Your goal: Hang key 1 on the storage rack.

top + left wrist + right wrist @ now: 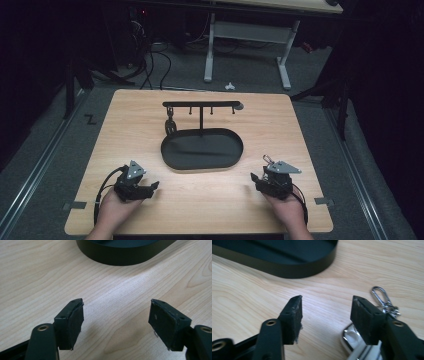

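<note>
While both grippers are resting low at the near edge of the wooden table (150, 107), I am reading the scene as follows. I am holding the left gripper (150, 188) at the near left, pointing toward the middle of the table, its jaws standing wide apart with nothing but bare wood between them; in the left gripper view its pads (75, 325) are showing clean and empty, and the rim of the black tray (120, 257) is lying ahead of them. I am holding the right gripper (256, 179) at the near right, its jaws also standing well open and gripping nothing. A keyring (384, 301) with a silver snap hook is lying flat on the wood just beside that gripper; in the right gripper view the hook is showing just past the right-hand pad, and a shiny metal piece joined to it is lying under that same jaw, partly hidden, so I cannot tell whether the jaw is touching it. In the high view the hook (268, 160) is peeking out at the gripper's far side. The oval tray (202, 150) is sitting at the table's centre, between and beyond the two grippers, carrying an upright post with a hook bar (200, 104) across its top. One dark keyring (170, 125) is hanging from the bar's left end.
</note>
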{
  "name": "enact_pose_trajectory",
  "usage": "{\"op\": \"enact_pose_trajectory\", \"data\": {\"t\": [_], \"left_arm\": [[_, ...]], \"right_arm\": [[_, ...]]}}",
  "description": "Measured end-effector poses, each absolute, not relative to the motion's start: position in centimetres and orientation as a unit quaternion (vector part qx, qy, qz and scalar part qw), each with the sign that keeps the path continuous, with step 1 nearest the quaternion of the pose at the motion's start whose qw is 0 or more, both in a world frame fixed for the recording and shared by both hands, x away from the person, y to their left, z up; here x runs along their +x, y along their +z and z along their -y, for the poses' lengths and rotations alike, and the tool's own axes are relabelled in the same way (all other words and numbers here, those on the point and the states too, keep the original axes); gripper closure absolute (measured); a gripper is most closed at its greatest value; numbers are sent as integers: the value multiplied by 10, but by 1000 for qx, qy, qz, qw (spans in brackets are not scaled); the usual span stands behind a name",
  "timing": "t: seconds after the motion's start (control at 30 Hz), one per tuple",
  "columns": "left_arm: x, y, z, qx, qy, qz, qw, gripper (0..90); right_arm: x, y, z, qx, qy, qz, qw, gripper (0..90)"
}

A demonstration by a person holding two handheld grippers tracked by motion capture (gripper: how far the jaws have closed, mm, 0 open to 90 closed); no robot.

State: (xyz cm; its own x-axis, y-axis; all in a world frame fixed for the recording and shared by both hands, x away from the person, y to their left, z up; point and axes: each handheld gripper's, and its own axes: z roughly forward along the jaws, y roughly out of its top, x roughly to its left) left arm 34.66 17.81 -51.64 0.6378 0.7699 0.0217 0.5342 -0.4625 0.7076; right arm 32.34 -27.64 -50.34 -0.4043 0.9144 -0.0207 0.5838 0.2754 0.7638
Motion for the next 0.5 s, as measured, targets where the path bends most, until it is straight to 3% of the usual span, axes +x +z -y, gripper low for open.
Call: {"op": "enact_pose_trajectory", "data": {"t": [0.5], "left_arm": [[345,-514,-177,835,163,-383,361,284]], "right_arm": [[333,-484,292,508,275,-783,231,421]]}}
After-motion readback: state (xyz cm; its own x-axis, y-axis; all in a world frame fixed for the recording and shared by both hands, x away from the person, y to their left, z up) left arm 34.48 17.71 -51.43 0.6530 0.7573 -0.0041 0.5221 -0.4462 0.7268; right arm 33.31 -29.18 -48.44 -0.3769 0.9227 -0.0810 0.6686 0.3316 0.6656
